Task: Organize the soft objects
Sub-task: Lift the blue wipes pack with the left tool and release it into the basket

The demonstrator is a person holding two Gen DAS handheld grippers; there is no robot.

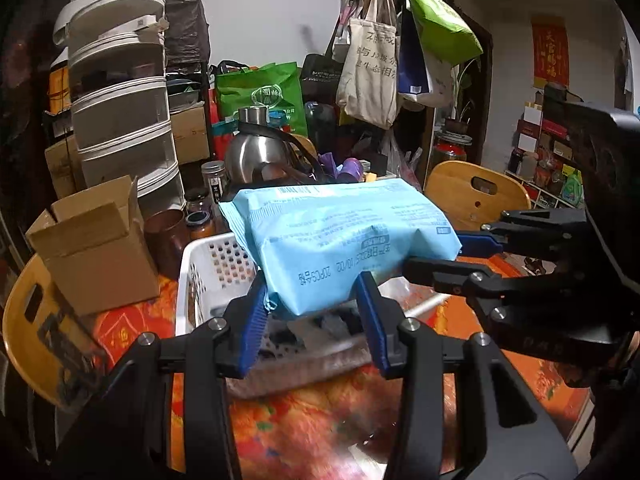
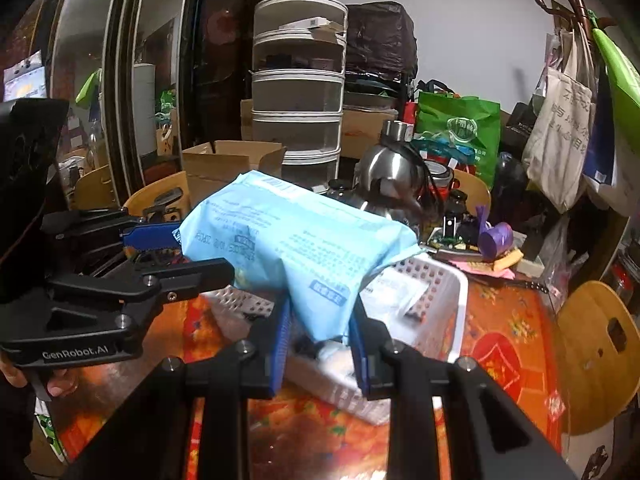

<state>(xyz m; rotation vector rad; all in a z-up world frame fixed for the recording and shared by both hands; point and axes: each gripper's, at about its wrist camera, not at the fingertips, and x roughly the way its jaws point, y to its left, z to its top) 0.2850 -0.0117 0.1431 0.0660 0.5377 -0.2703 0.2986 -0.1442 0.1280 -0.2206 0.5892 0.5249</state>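
Note:
A soft light-blue pack (image 1: pixel 340 232) hangs between both grippers above a white perforated basket (image 1: pixel 212 264). My left gripper (image 1: pixel 316 316) is shut on the pack's near left end. My right gripper (image 2: pixel 318 328) is shut on its other end. The pack (image 2: pixel 296 240) sags in the middle over the basket (image 2: pixel 436 288). Each gripper shows in the other's view, the right one (image 1: pixel 476 252) and the left one (image 2: pixel 168 252). White and dark soft items lie in the basket under the pack.
The table has a red-orange patterned cloth (image 1: pixel 320 420). An open cardboard box (image 1: pixel 96 248), brown jars (image 1: pixel 168 236), a steel kettle (image 1: pixel 260 152) and a tall white drawer tower (image 1: pixel 124 108) crowd the back. Wooden chairs (image 1: pixel 476 196) stand around. Bags hang on a rack (image 1: pixel 372 68).

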